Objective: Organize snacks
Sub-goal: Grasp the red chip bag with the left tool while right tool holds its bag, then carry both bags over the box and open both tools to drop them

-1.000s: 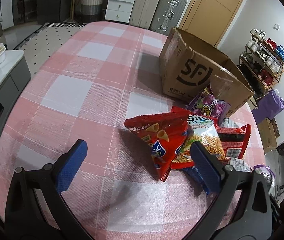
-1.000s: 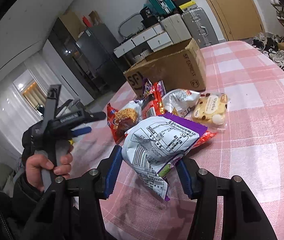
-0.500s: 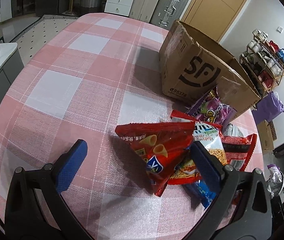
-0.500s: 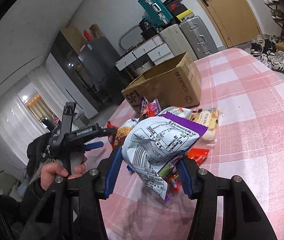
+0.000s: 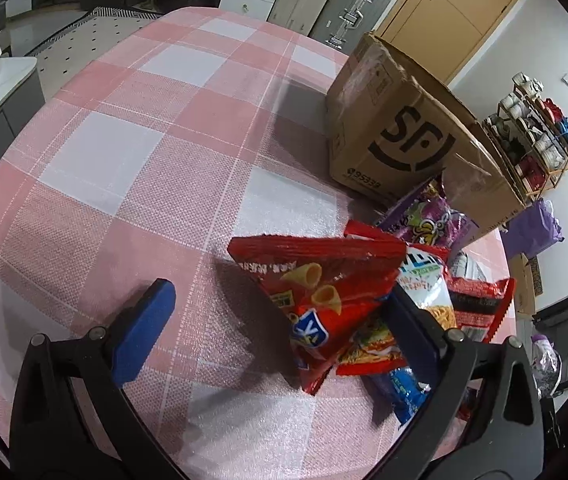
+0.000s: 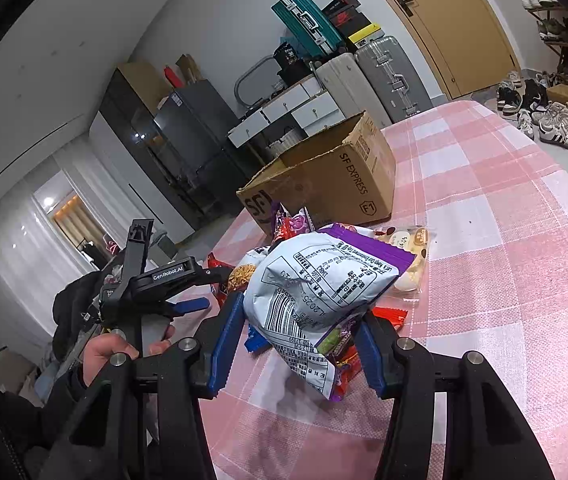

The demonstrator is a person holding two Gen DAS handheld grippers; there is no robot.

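My right gripper (image 6: 298,346) is shut on a white-and-purple snack bag (image 6: 324,280) and holds it in the air above the snack pile. My left gripper (image 5: 279,328) is open. Its jaws straddle a red cone-snack bag (image 5: 320,292) at the near edge of the pile, and its right finger rests against the noodle-snack bag (image 5: 428,300). A purple bag (image 5: 428,220) and a red-black bag (image 5: 480,308) lie behind. An open SF cardboard box (image 5: 404,136) stands beyond the pile; it also shows in the right wrist view (image 6: 332,184).
A clear pack of pale sweets (image 6: 412,256) lies on the pink checked tablecloth (image 5: 131,168). A blue packet (image 5: 400,392) lies at the pile's near side. Suitcases (image 6: 388,76), drawers and a shoe rack (image 5: 532,136) stand around the table.
My right gripper has lifted the white-and-purple bag higher off the table. My left gripper has moved in toward the red cone-snack bag, which now lies between its jaws.
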